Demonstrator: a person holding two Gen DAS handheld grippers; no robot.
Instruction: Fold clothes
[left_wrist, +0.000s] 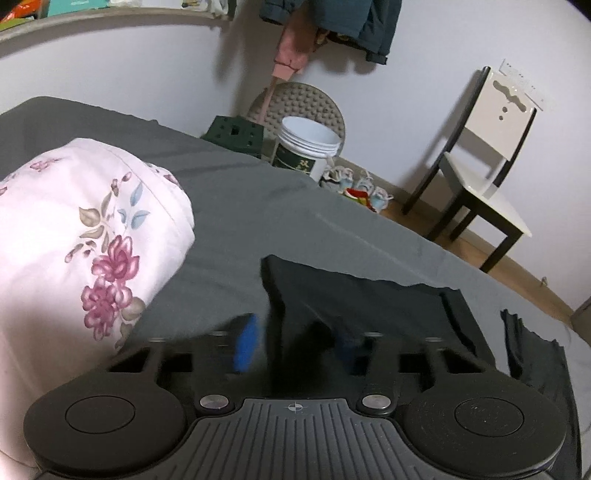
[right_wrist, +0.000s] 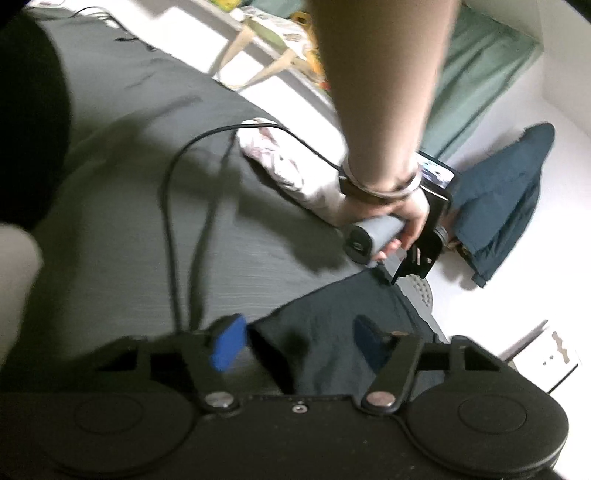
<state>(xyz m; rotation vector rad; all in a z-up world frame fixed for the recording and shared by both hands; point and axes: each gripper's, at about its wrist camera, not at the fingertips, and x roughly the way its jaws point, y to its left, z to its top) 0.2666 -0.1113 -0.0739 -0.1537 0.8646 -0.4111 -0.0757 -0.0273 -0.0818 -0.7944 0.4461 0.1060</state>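
Left wrist view: dark garment (left_wrist: 369, 306) lies on the grey bed sheet (left_wrist: 240, 221). Left gripper (left_wrist: 295, 343) and right gripper (right_wrist: 299, 343) both spread wide, straddling cloth. Judged light, limp, prone to bunching; pinch corners or hem.

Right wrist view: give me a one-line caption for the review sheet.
Right gripper open around a corner of the dark garment on the grey bed sheet, with the person's other hand holding the left gripper beyond.

The white tub (left_wrist: 308, 149) carries a dark green label with pale characters, too blurred to read. No other text is legible.
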